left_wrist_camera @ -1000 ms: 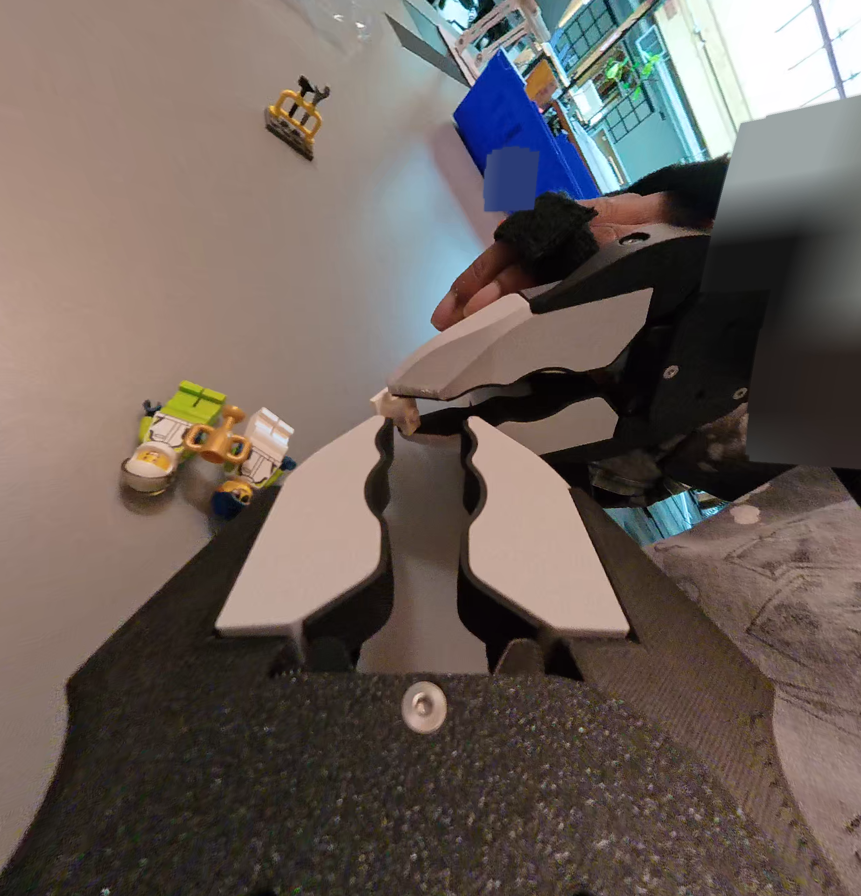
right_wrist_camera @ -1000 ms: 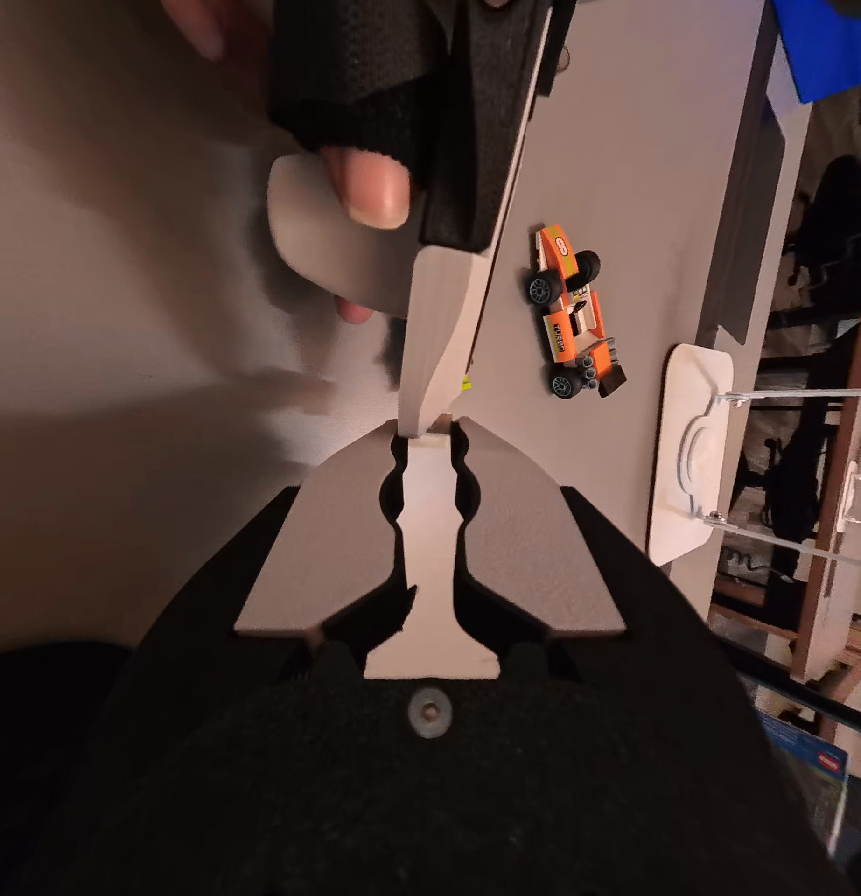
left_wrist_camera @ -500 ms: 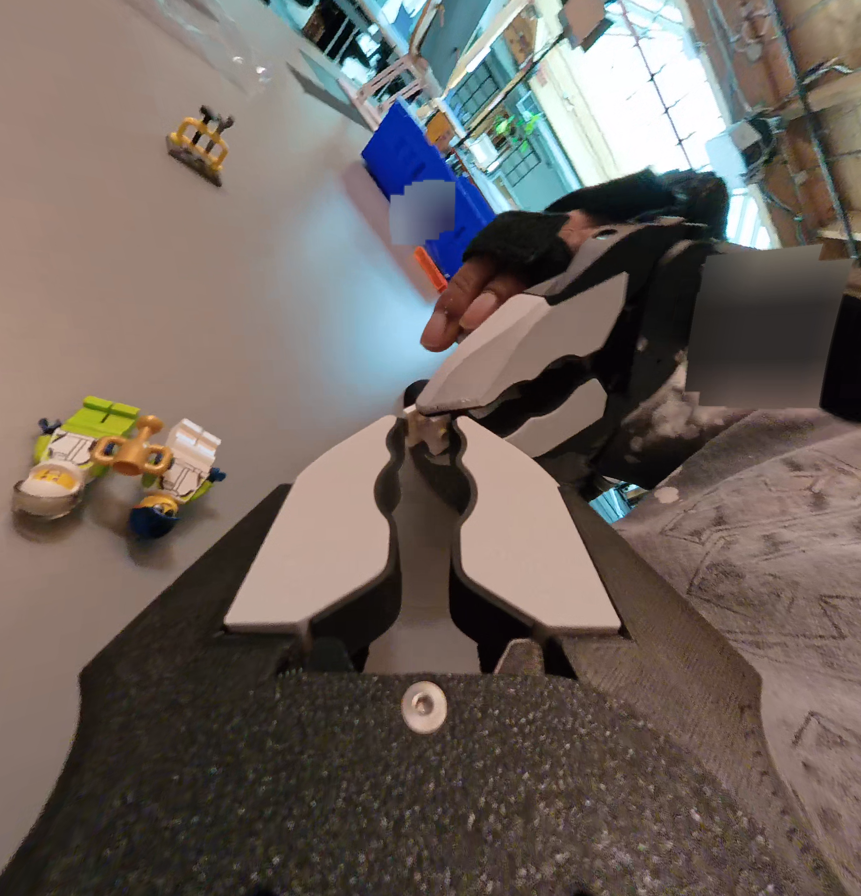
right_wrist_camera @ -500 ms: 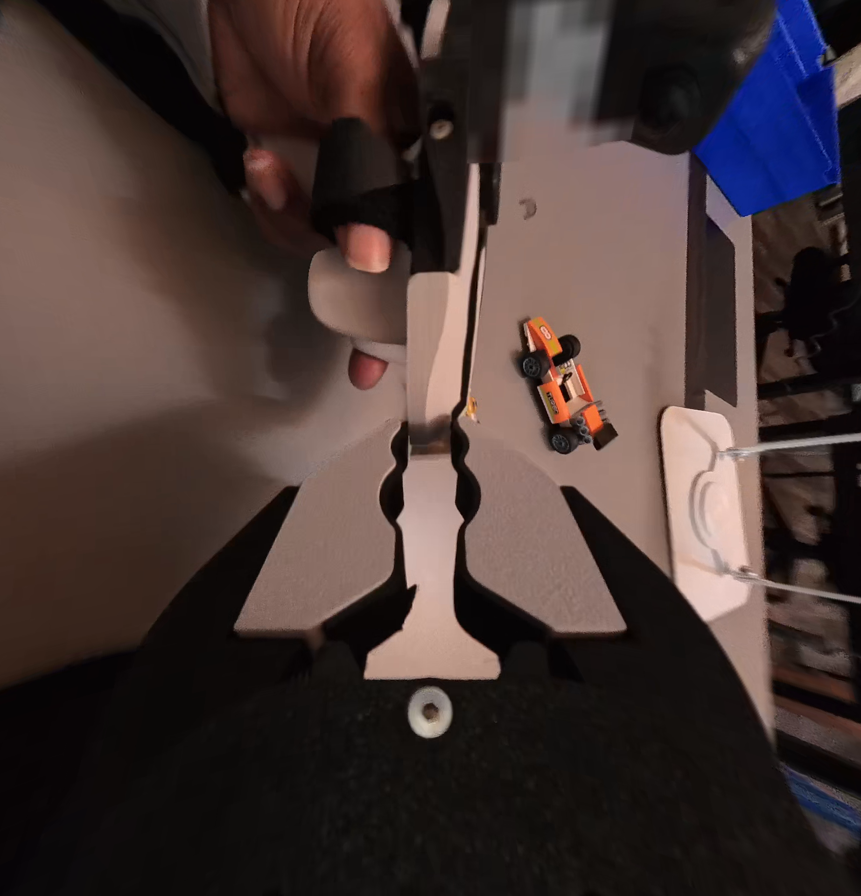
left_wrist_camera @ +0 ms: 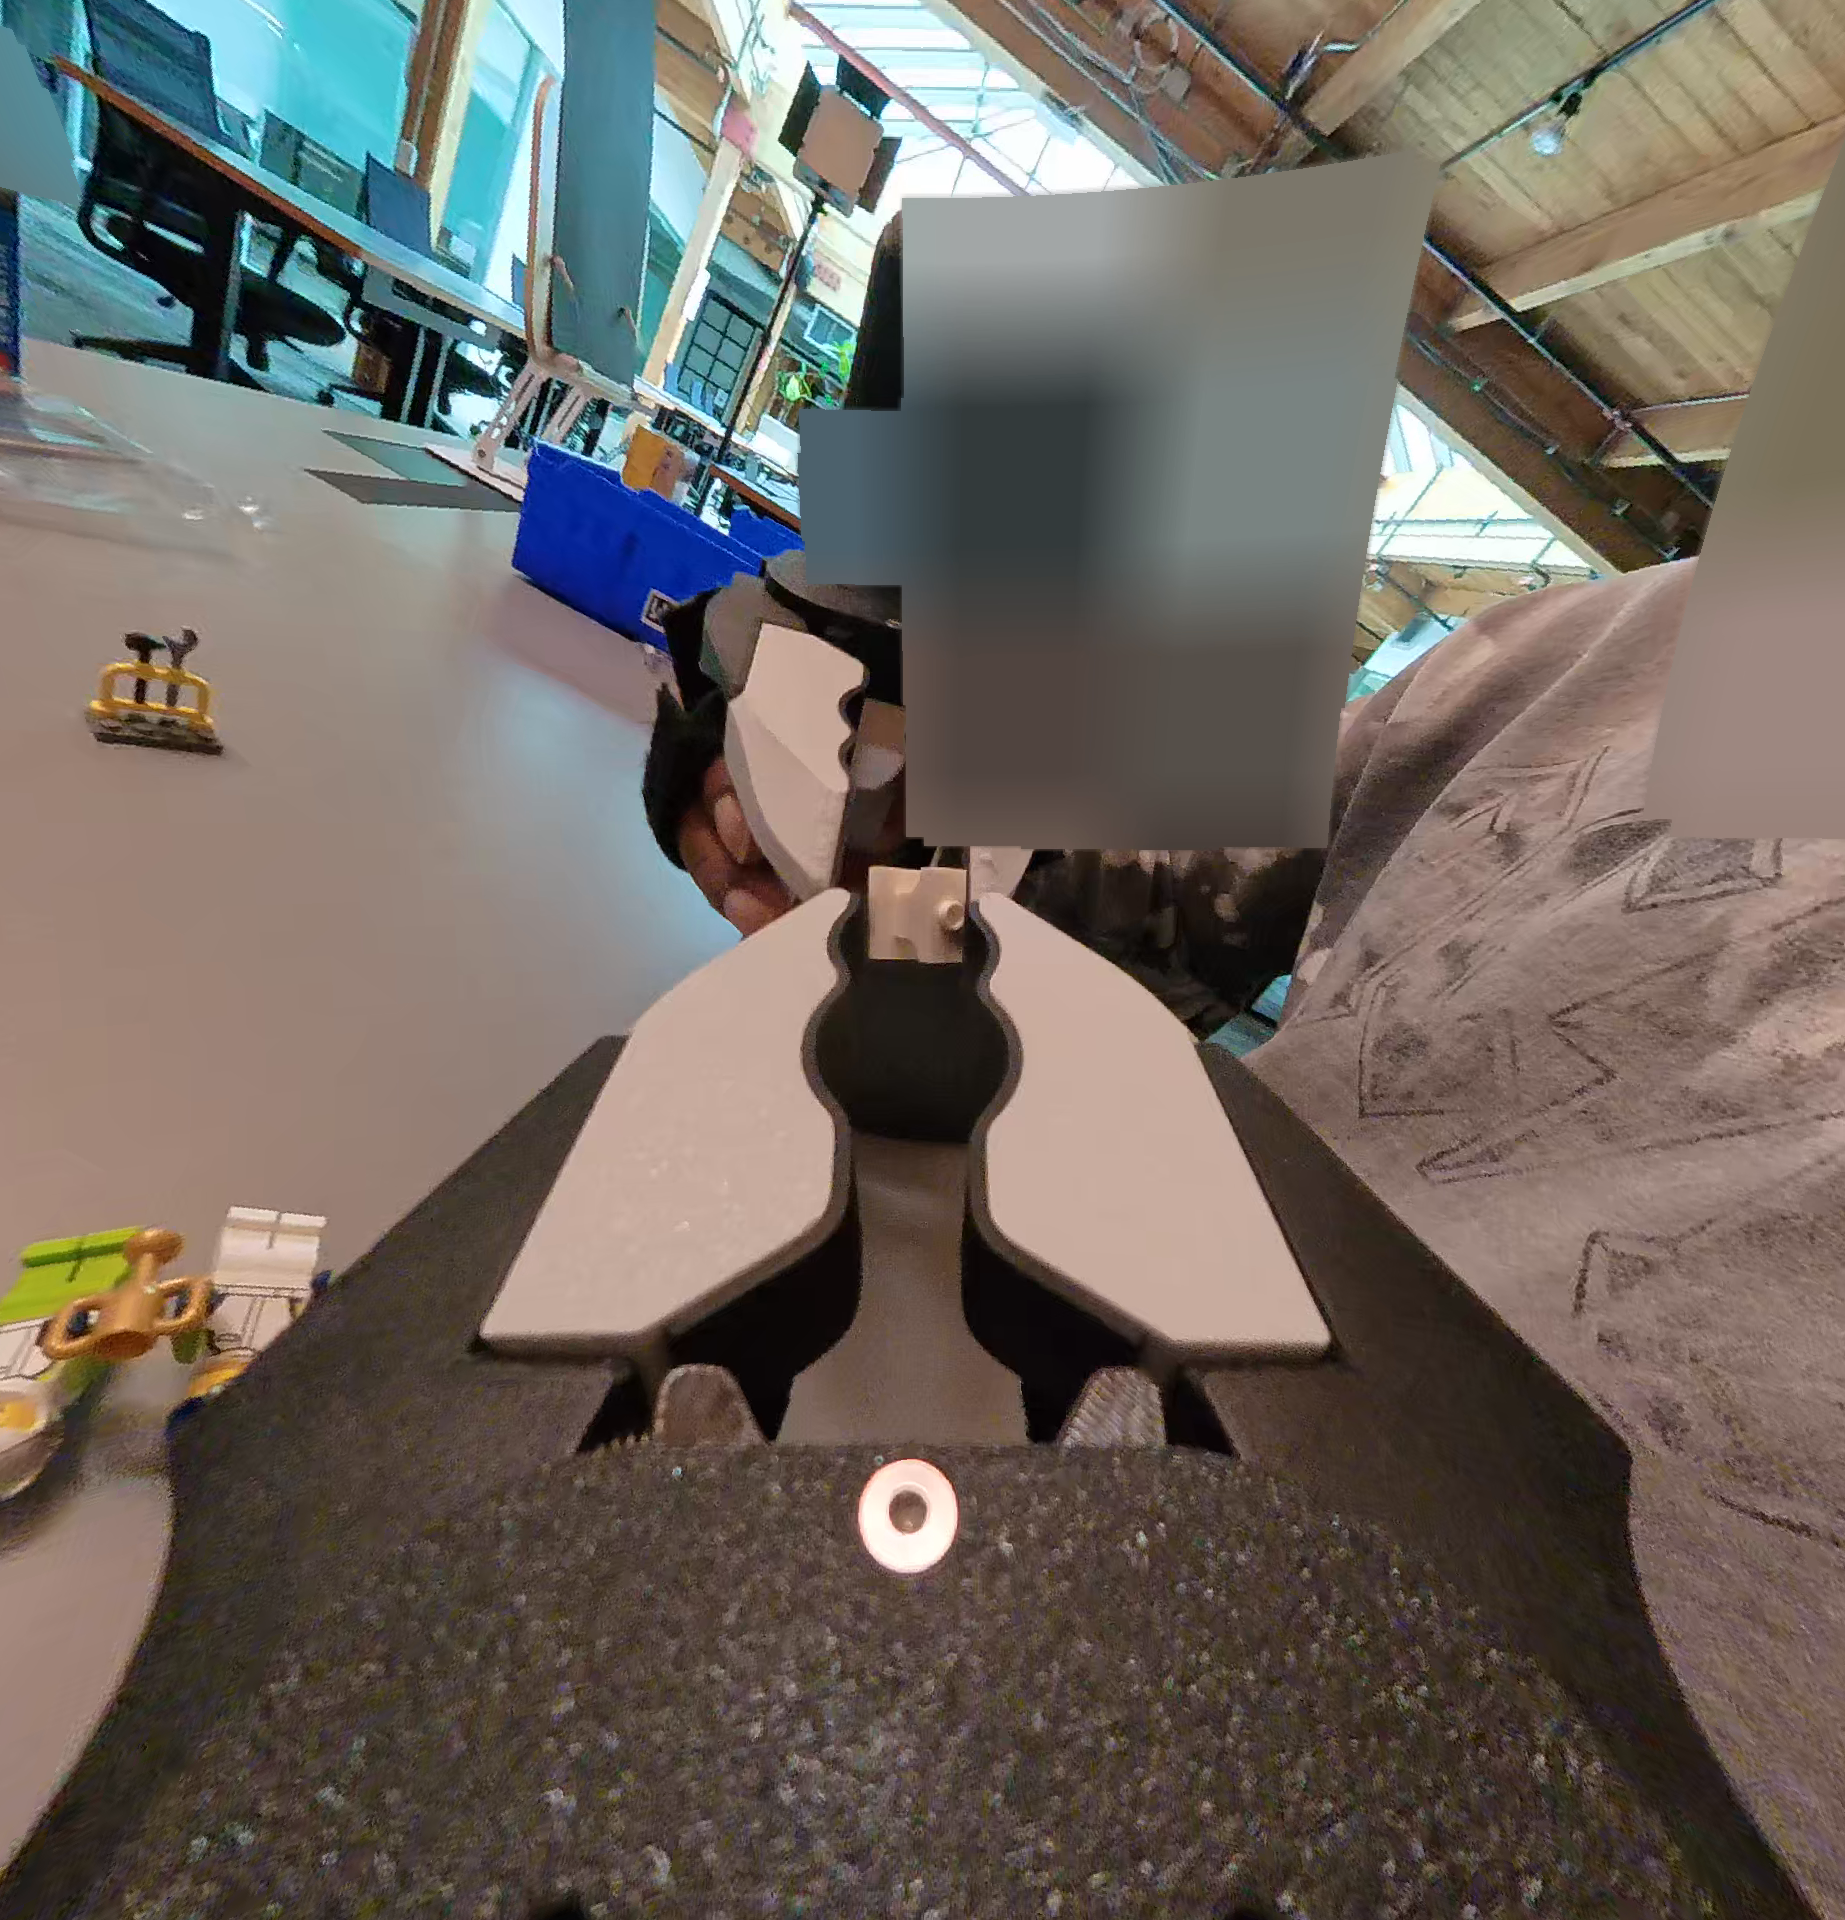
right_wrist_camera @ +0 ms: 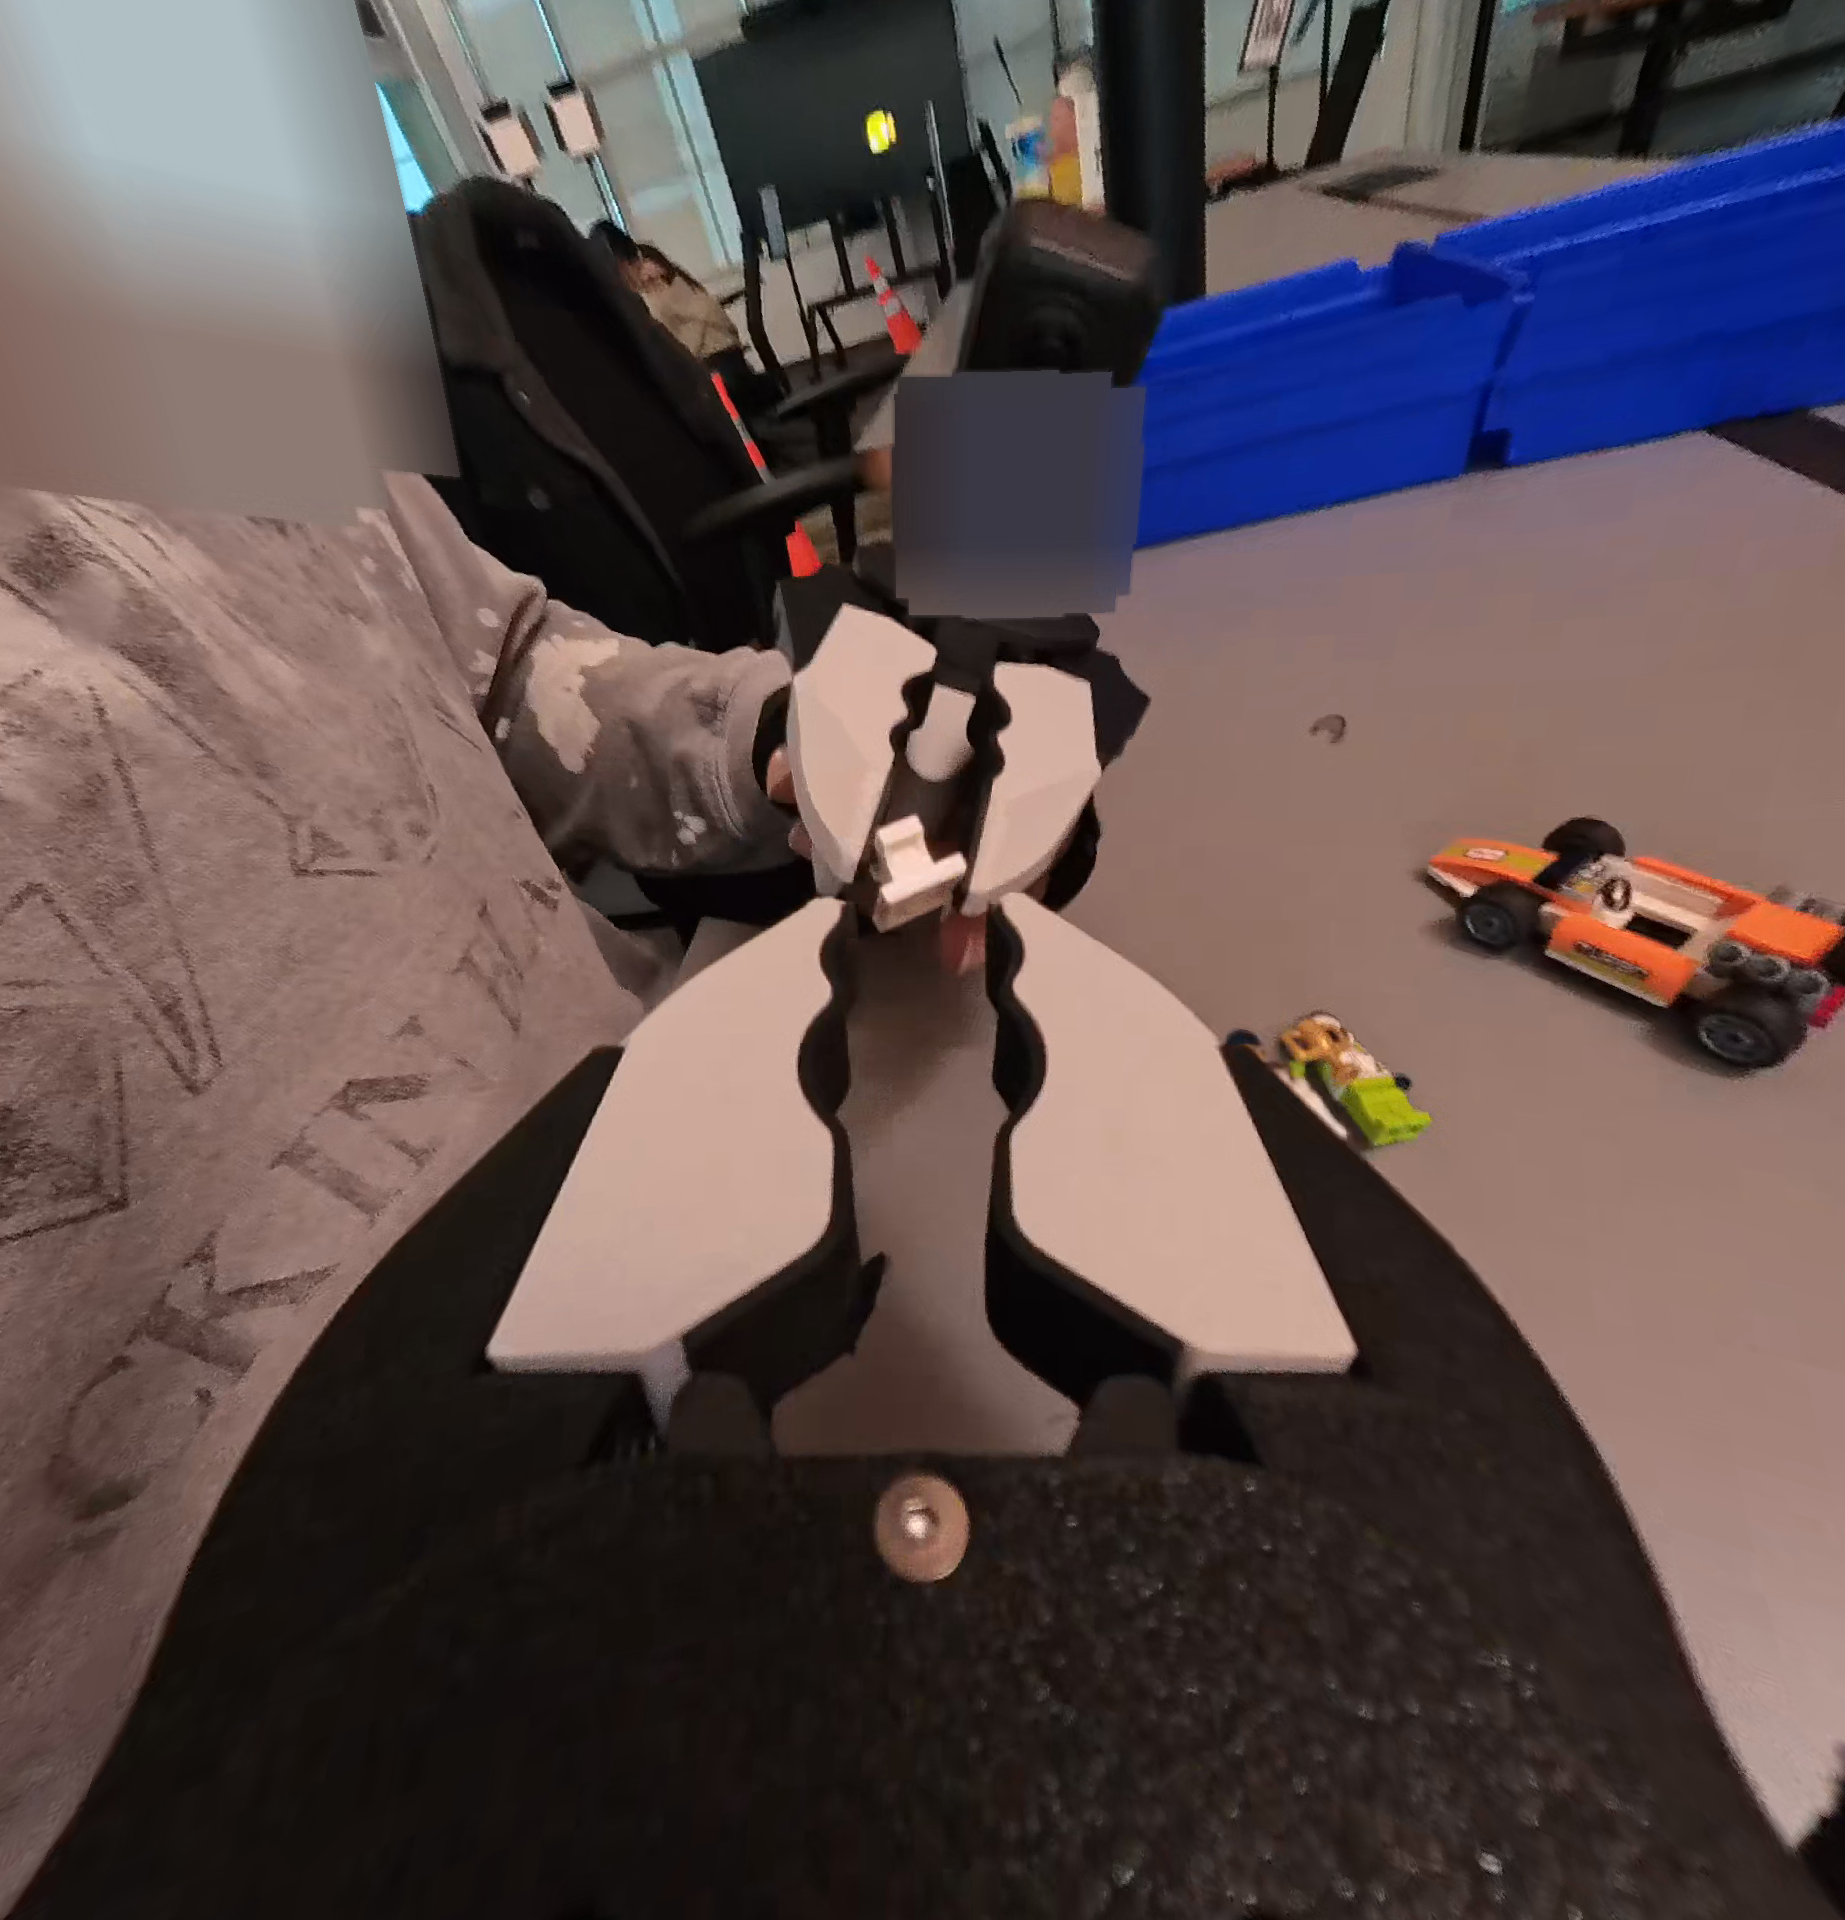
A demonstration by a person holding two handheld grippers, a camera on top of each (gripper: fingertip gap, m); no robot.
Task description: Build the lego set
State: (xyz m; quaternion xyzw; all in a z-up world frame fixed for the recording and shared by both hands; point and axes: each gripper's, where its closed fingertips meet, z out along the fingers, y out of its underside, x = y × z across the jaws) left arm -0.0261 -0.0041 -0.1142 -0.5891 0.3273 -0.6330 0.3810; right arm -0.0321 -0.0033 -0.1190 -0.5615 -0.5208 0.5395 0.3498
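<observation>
My left gripper (left_wrist_camera: 918,920) is shut on a small white lego piece (left_wrist_camera: 902,914) and holds it in the air above the table's near edge. In the right wrist view the left gripper (right_wrist_camera: 913,883) faces me with the same white piece (right_wrist_camera: 913,873) in its tips. My right gripper (right_wrist_camera: 913,925) has its jaws parted with nothing between them, its tips just short of the piece. In the left wrist view the right gripper (left_wrist_camera: 845,857) comes in from above, half hidden by a blur patch.
On the grey table (left_wrist_camera: 326,883) lie minifigure parts with a gold trophy (left_wrist_camera: 118,1320), also seen in the right wrist view (right_wrist_camera: 1354,1081). An orange race car (right_wrist_camera: 1645,935), a yellow railing build (left_wrist_camera: 154,696) and blue bins (right_wrist_camera: 1520,374) stand farther off. Both grippers' tips are close together, under 4 cm apart.
Both grippers have swung from pointing down at the table to level, facing each other. The white piece, earlier at the right gripper's tips, now sits in the left gripper's tips.
</observation>
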